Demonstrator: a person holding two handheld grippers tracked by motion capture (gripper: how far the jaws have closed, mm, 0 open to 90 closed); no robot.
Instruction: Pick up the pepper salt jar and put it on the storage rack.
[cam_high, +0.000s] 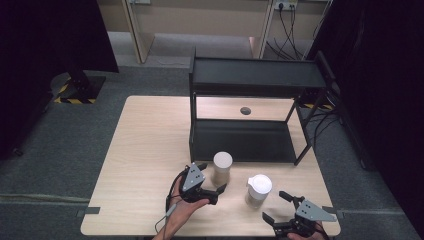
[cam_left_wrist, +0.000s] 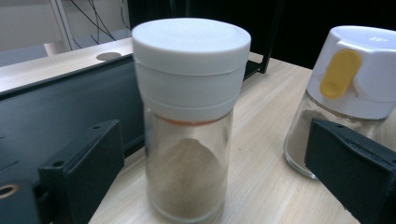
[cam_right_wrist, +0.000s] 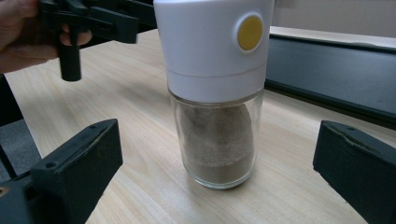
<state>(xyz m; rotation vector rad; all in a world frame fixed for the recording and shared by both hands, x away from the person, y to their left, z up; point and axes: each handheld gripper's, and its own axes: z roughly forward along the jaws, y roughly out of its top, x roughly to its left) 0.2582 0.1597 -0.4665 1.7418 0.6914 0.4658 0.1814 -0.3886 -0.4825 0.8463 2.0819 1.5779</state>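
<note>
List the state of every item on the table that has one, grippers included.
Flat-lid spice jar: upright on the table, lid on, partly filled with brownish powder, between the open left jaws, not gripped.
Yellow-button spice jar: upright, cap on, partly filled.
Left gripper: open, around the flat-lid jar.
Right gripper: open, facing the yellow-button jar, apart from it.
Black two-tier shelf: upright, both tiers bare.
</note>
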